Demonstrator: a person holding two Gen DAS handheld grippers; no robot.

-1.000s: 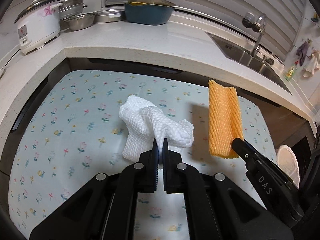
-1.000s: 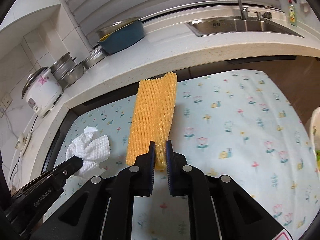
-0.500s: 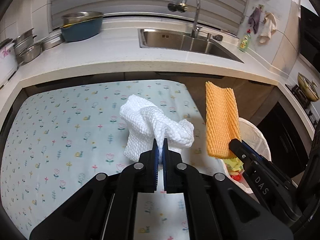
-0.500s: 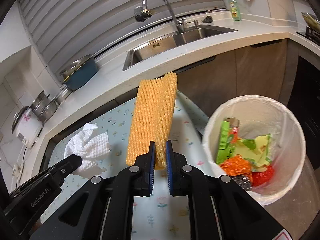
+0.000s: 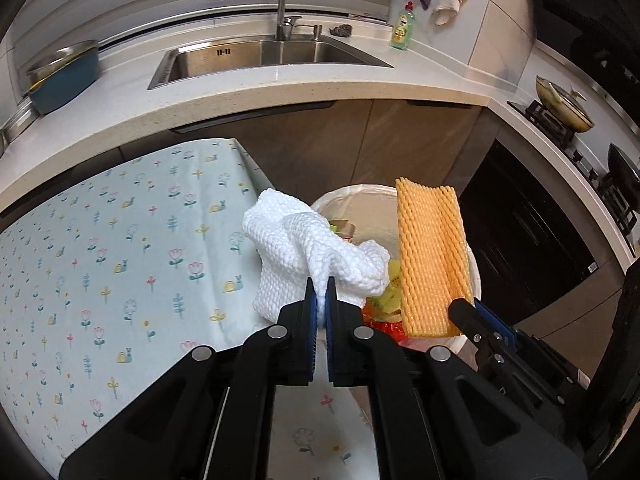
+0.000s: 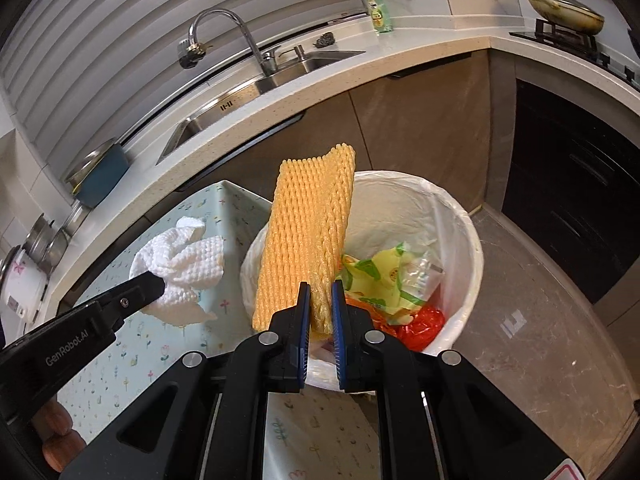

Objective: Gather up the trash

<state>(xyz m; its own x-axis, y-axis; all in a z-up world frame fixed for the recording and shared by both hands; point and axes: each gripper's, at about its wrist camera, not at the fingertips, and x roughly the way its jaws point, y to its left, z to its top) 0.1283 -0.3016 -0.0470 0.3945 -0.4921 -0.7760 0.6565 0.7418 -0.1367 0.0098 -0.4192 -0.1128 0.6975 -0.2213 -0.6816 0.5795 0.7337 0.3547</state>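
- Left gripper [image 5: 319,296] pinches the white foam net [image 5: 308,256] over the table edge, left of the bin.
- Right gripper [image 6: 321,300] pinches the orange foam net [image 6: 308,236] above the white-lined trash bin [image 6: 460,216].
- The bin holds green, yellow and red wrappers [image 6: 396,284].

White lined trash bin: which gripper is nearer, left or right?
Right. The right gripper holds the orange foam net sleeve over the white lined trash bin. The left gripper, clamping the white crumpled cloth, is beside the bin, over the floral tablecloth.

Left gripper [image 5: 321,294] clamped on crumpled white foam net [image 5: 308,256], right gripper [image 5: 468,312] pinching orange foam net [image 5: 430,256] over lined trash bin [image 5: 474,272], floral tablecloth [image 5: 100,260] left, sink [image 5: 260,56] far.
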